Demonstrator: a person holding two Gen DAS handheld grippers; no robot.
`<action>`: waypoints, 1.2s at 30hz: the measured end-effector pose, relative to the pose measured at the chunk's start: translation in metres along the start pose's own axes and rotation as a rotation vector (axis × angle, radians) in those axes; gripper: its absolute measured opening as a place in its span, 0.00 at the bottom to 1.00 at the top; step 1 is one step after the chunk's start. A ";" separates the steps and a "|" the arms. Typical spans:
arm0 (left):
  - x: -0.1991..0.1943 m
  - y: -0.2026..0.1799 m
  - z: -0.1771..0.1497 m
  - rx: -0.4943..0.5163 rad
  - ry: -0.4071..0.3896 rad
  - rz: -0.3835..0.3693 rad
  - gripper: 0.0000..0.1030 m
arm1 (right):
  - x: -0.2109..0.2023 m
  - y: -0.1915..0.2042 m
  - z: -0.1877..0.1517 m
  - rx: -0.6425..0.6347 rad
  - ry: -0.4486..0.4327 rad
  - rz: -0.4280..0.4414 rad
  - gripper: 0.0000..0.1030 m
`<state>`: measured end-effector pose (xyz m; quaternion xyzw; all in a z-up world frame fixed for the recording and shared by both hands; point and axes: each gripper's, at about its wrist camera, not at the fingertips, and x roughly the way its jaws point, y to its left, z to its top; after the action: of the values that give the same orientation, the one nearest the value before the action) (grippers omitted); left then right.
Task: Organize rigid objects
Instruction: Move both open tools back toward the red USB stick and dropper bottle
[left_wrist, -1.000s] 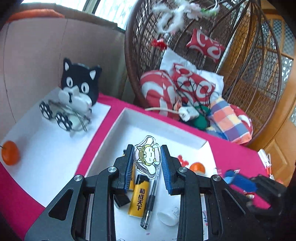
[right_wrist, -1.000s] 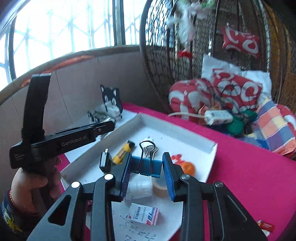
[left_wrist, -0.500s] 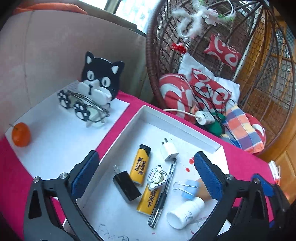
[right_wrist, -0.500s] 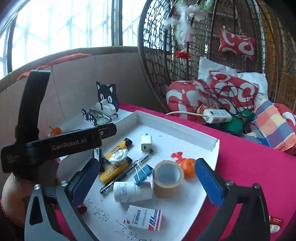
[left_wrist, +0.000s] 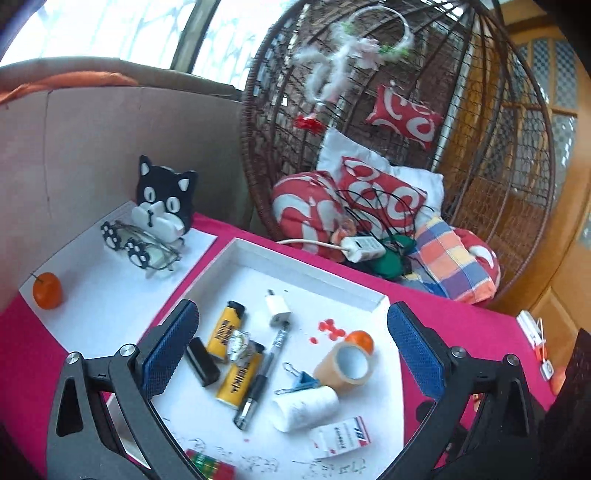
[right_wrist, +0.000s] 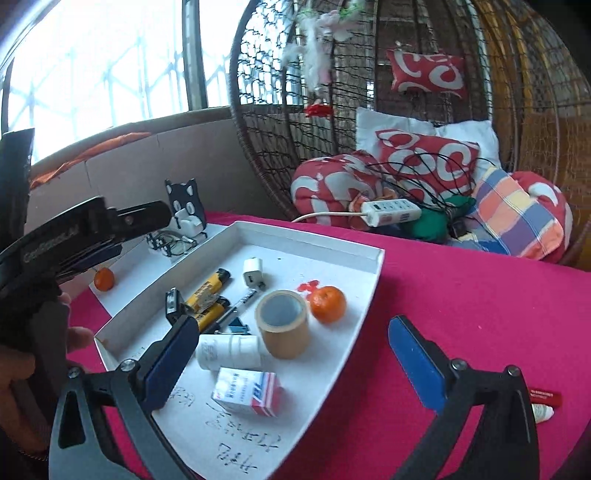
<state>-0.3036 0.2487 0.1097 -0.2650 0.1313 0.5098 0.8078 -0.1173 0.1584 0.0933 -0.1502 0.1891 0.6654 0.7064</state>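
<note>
A white tray (left_wrist: 306, 266) on the pink cloth holds two yellow lighters (left_wrist: 225, 328), a cartoon charm (left_wrist: 238, 341) lying across them, a pen (left_wrist: 266, 373), a white charger (left_wrist: 277, 309), a black charger (left_wrist: 202, 362), a blue binder clip (left_wrist: 301, 380), a tape roll (left_wrist: 345, 365), a white bottle (left_wrist: 306, 408), a small box (left_wrist: 340, 435) and an orange (left_wrist: 360, 338). My left gripper (left_wrist: 290, 308) hangs open above the tray, holding nothing. My right gripper (right_wrist: 293, 321) is open too, over the tray's (right_wrist: 314, 240) near right side, above the tape roll (right_wrist: 284, 325).
A cat-shaped stand (left_wrist: 164, 206) with glasses and another orange (left_wrist: 47, 290) sit on white paper left of the tray. Behind stands a wicker hanging chair with cushions and a power strip (left_wrist: 364, 248). A red-capped tube (right_wrist: 543, 397) lies on the cloth at right.
Both grippers opened wide and drew back from the tray. The left let go of the cartoon charm, the right of the blue binder clip; both now lie in the tray.
</note>
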 end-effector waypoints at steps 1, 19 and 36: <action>0.000 -0.005 -0.001 0.010 0.006 -0.005 1.00 | -0.003 -0.007 0.000 0.015 -0.005 -0.006 1.00; 0.103 -0.243 -0.087 0.377 0.539 -0.687 1.00 | -0.122 -0.226 -0.113 0.425 0.036 -0.277 1.00; 0.119 -0.314 -0.157 0.467 0.845 -0.801 0.99 | -0.137 -0.261 -0.139 0.624 0.004 -0.138 1.00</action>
<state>0.0390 0.1434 0.0152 -0.2889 0.4378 -0.0235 0.8511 0.1273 -0.0454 0.0243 0.0601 0.3747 0.5254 0.7615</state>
